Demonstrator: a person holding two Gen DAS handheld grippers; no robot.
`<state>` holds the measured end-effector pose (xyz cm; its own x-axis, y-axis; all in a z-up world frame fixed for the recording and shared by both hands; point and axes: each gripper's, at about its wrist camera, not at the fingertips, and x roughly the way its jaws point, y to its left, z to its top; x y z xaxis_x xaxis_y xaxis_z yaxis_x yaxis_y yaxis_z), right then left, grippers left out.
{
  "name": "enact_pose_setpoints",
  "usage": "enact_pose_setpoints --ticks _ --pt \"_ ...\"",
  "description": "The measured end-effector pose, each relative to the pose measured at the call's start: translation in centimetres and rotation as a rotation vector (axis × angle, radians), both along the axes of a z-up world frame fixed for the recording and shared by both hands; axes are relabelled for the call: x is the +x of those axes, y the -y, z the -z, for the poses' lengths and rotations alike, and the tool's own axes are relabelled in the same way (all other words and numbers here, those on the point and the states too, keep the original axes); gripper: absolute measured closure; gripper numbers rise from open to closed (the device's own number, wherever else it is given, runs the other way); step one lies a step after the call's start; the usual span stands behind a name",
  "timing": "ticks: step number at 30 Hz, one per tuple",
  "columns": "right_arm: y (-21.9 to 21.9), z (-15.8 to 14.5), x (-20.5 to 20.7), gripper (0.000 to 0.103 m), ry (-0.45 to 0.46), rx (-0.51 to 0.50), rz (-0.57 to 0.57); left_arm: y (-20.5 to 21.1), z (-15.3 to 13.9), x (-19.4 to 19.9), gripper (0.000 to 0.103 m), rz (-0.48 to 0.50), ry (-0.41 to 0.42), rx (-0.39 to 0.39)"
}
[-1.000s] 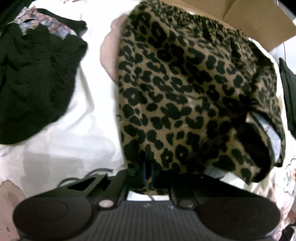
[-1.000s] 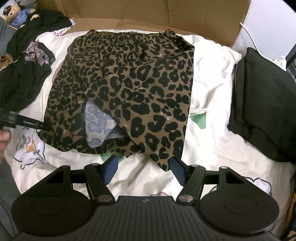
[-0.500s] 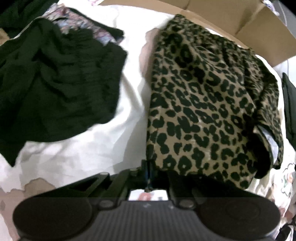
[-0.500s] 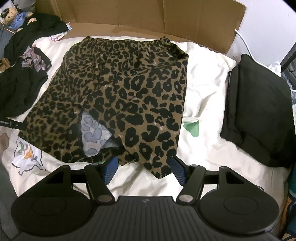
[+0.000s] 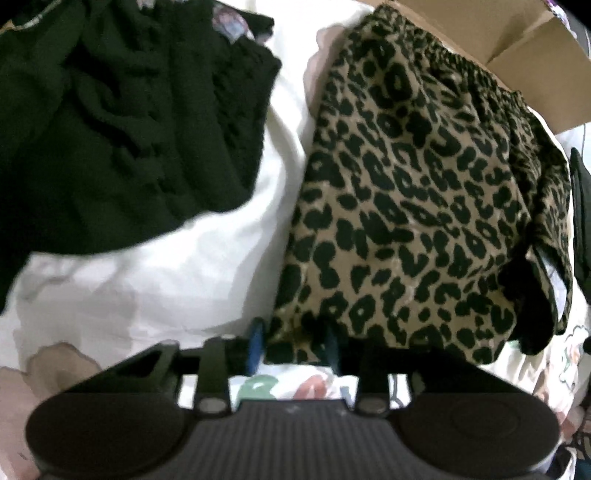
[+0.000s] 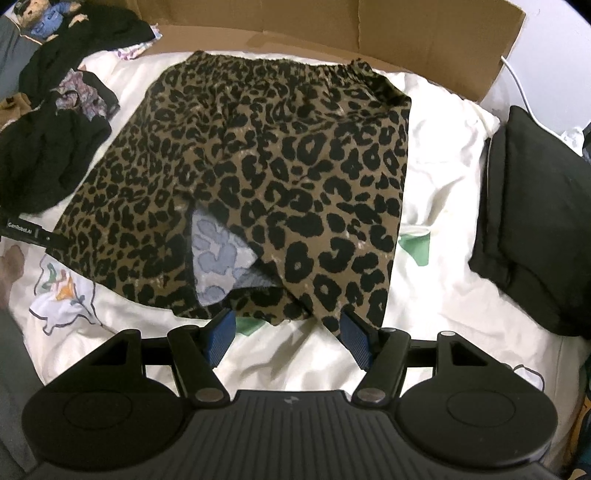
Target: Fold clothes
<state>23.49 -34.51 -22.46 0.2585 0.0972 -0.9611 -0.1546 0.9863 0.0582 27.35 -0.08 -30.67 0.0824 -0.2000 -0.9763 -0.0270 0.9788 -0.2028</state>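
Observation:
A leopard-print skirt (image 6: 266,177) lies flat on the white bedsheet (image 6: 439,206), waistband far, hem near. A hem flap is turned up and shows the pale blue lining (image 6: 218,258). My right gripper (image 6: 288,334) is open and empty, just in front of the near hem corner. My left gripper (image 5: 293,347) is open, its blue pads on either side of the skirt's left hem corner (image 5: 291,339). The skirt also fills the right of the left wrist view (image 5: 413,206). The left gripper's tip shows at the far left of the right wrist view (image 6: 33,234).
A crumpled black knit garment (image 5: 122,125) lies left of the skirt, also in the right wrist view (image 6: 48,158). A folded black garment (image 6: 535,221) lies to the right. A cardboard sheet (image 6: 332,33) stands behind the bed. More clothes and a teddy (image 6: 40,18) are far left.
My left gripper pulled the skirt's left hem corner outward and then opened, letting it go. The skirt now lies flatter. My right gripper moved slightly nearer the hem, staying open.

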Motion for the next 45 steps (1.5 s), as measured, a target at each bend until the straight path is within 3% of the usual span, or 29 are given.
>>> enact_pose_setpoints --ticks 2,4,5,15,20,29,38,45 --pt "0.2 0.1 0.1 0.034 -0.002 -0.006 0.006 0.3 0.3 -0.1 0.065 0.002 0.001 0.003" --pt "0.4 0.2 0.2 0.034 -0.003 -0.011 0.013 0.7 0.1 0.0 0.083 0.022 0.002 0.002" --pt "0.5 0.2 0.3 0.034 -0.001 -0.015 0.012 0.8 0.1 0.0 0.099 0.032 0.003 0.002" --pt "0.5 -0.6 0.8 0.035 0.036 -0.053 -0.015 -0.3 -5.4 1.1 0.100 0.077 0.026 0.032" --pt "0.5 -1.7 1.4 0.035 0.066 -0.048 -0.028 -0.7 -5.9 1.1 0.100 0.081 0.029 0.064" --pt "0.4 -0.1 3.2 0.035 0.038 0.025 0.031 -2.5 -5.9 0.6 0.099 0.130 0.007 0.110" --pt "-2.0 2.5 5.5 0.034 0.072 -0.031 -0.067 -1.5 -6.4 0.8 0.099 0.194 0.004 0.137" --pt "-4.0 4.8 1.1 0.035 0.206 -0.087 -0.205 -1.1 -6.9 0.9 0.099 0.216 0.006 0.154"
